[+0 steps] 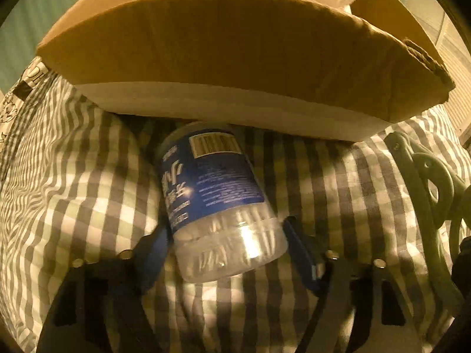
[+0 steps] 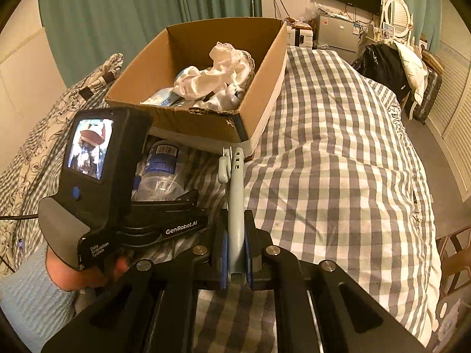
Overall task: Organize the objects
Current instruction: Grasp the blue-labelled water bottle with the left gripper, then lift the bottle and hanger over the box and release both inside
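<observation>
Nearest in the right wrist view, the right tongs (image 2: 235, 260) are clamped on a grey hanger (image 2: 235, 194), held edge-on and pointing toward the box (image 2: 206, 123). In the left wrist view, the left tongs (image 1: 228, 254) stand apart on either side of a clear jar (image 1: 217, 203) with a blue label. The jar lies on its side on the checked bed (image 1: 88, 176), its far end tucked just under the box's near wall. Whether the pads touch the jar cannot be told; they look just beside it.

Beyond, the cardboard box sits on the bed and already holds white cloth (image 2: 217, 73) and some packets, so part of the sorting looks done. The jar and hanger appear still to go in. Further back, clothes on a chair (image 2: 394, 67) may or may not belong to the job.
</observation>
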